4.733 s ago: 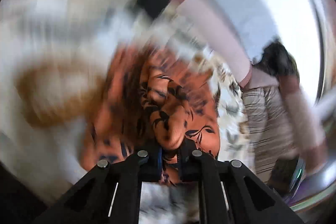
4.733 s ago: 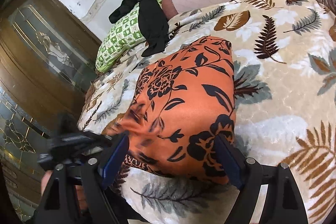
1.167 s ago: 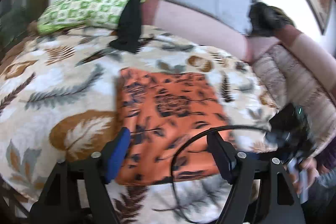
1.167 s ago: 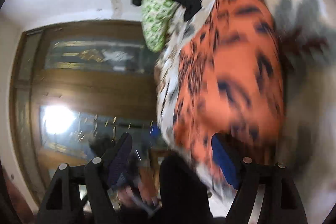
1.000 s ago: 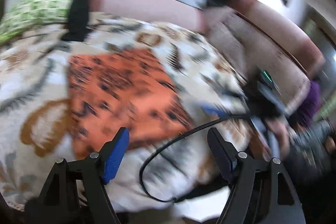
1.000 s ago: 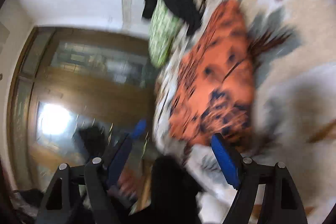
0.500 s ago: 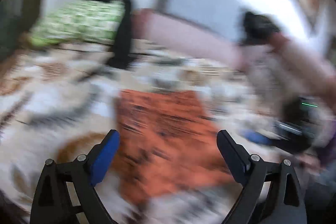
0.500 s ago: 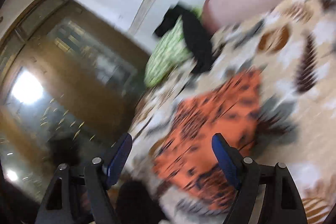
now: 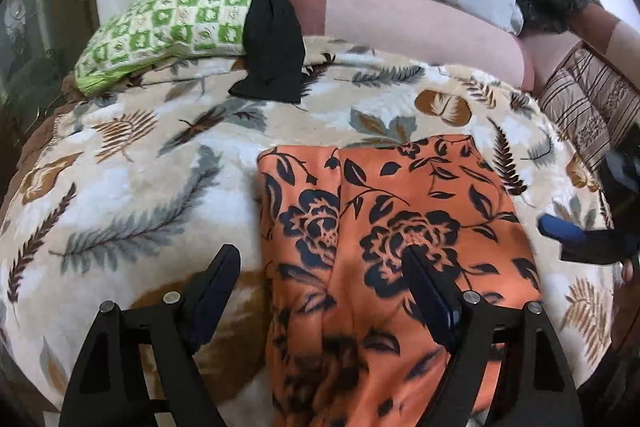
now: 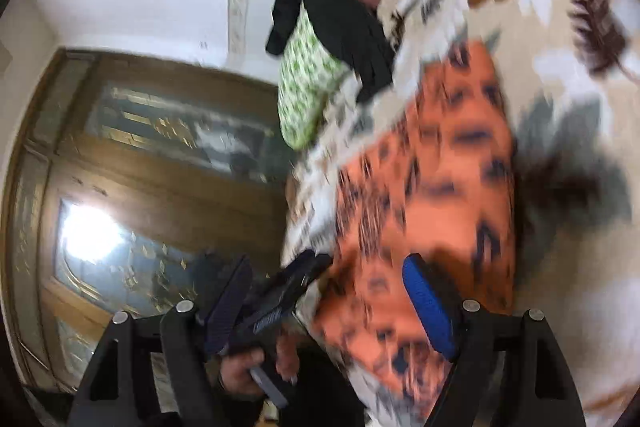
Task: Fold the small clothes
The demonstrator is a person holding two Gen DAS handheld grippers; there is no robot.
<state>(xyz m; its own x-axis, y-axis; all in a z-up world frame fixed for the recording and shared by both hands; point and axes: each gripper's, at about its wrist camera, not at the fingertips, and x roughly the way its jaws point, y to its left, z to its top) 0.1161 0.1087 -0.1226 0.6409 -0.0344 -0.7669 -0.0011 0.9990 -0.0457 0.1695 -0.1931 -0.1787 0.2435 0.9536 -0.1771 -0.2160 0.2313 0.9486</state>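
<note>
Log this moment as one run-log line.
stage: garment folded flat on blanket | left tool: open, empty, jaws just closing a little | right tool: open, empty | black cloth: on pillow

Orange floral garment (image 9: 400,227) blurred in right wrist view, near edge cut off below.

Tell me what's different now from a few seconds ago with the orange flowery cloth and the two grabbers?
The left gripper let go of the bunched orange floral garment, which now lies folded flat on the leaf-print blanket. Its jaws have just been closing a little, gripping nothing. The right gripper pulled off to the bed's edge, open and empty. The black garment draped over the green checked pillow stayed put.
</note>
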